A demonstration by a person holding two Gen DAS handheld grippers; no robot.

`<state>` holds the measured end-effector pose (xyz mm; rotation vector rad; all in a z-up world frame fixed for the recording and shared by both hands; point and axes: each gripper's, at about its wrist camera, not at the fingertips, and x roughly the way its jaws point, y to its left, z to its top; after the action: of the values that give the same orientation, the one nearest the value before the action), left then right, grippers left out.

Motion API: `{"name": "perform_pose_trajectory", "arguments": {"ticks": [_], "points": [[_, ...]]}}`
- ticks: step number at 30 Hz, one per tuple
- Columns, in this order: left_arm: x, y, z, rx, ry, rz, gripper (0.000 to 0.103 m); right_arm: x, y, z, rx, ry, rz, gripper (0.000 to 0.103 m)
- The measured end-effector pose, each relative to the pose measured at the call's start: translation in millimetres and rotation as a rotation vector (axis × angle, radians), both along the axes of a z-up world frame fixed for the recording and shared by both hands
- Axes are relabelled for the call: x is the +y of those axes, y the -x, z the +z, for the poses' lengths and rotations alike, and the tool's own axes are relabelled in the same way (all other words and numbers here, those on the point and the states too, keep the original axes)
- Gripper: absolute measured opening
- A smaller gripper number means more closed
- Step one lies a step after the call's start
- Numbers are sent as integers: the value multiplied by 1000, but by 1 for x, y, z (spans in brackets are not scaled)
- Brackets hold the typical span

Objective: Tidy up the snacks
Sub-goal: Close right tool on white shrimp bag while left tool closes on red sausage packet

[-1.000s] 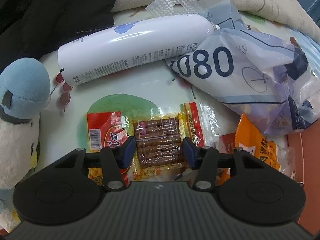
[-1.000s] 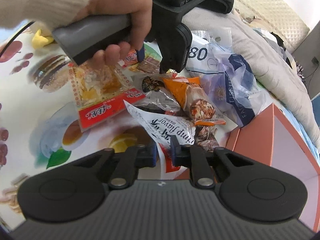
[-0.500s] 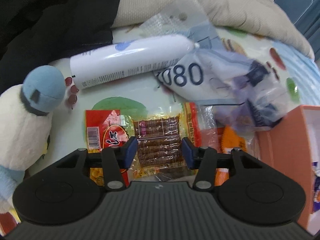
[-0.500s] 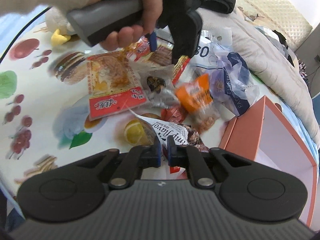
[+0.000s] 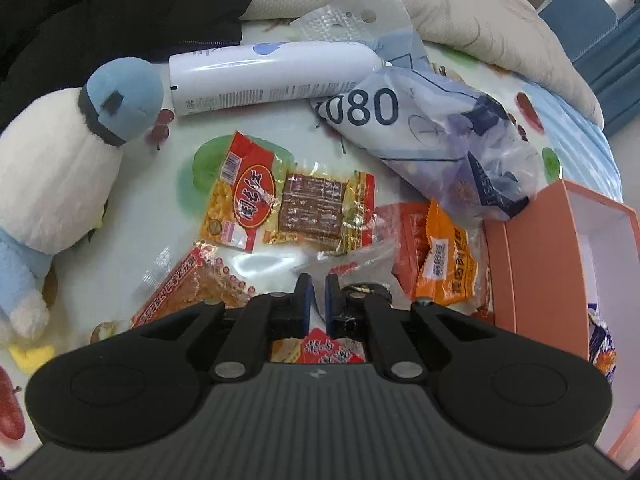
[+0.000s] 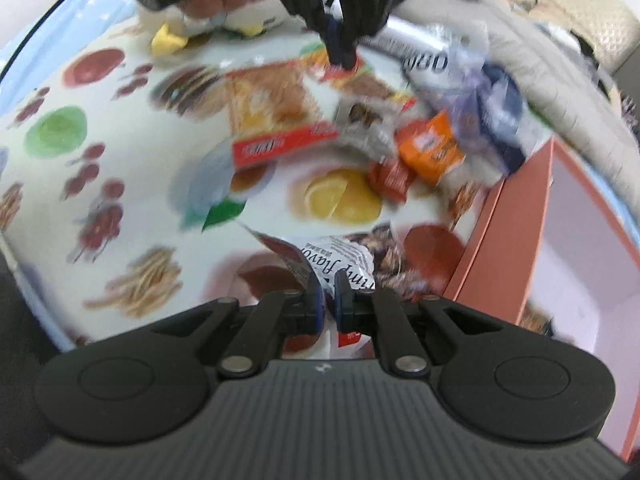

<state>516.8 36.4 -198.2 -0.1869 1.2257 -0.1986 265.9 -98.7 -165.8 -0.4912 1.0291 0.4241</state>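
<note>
Two grippers are working the snack pile. Left gripper (image 5: 316,286) – jaws spread around the brown-strip packet (image 5: 314,210) a second ago – is closing on nothing, that packet lying free beyond it. Right gripper (image 6: 325,288) is still pinching the white shrimp-flavor packet (image 6: 340,264), drifting beside the orange box (image 6: 508,240), probably its destination.

Bright, even light. Left view is sharp, with glare on the white bottle (image 5: 272,74) at 12 o'clock; right view is motion-blurred; both edges bulge.
</note>
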Motion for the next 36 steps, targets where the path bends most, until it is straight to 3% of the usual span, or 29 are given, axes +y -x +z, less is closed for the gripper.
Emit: {"name": "perform_pose_trajectory", "arguments": {"ticks": [2, 4, 5, 6, 8, 11, 16, 19, 23, 26, 29, 36], "points": [[-1, -8, -5, 7, 13, -6, 12, -3, 2, -1, 27, -38, -23, 14], [-5, -15, -8, -2, 20, -15, 30, -7, -1, -1, 59, -98, -81, 30], [-8, -20, -11, -10, 13, -23, 46, -10, -3, -1, 80, -133, -115, 54], [-11, -25, -13, -23, 0, -35, 54, -13, -6, 0, 92, -169, -160, 72], [-18, -35, -20, -24, -35, -59, 61, -19, -8, 5, 78, -226, -231, 76], [-29, -50, -31, -35, -72, -94, 83, -24, -13, 11, 67, -309, -329, 76], [-39, -63, -53, -35, -134, -136, 83, -29, -28, 5, 96, -376, -560, 76], [-40, -68, -65, -11, -120, -150, 78, -26, -34, 3, 50, -349, -628, 76], [-43, -69, -72, -4, -165, -159, 69, -18, -42, -2, -11, -260, -577, 76], [-42, -69, -72, -4, -190, -160, 59, -16, -52, -12, 10, -224, -530, 76], [-41, -71, -71, -4, -183, -168, 57, -17, -59, -25, 96, -233, -493, 79], [-43, -63, -72, -37, -201, -175, 55, -10, -58, -42, 106, -179, -414, 83]]}}
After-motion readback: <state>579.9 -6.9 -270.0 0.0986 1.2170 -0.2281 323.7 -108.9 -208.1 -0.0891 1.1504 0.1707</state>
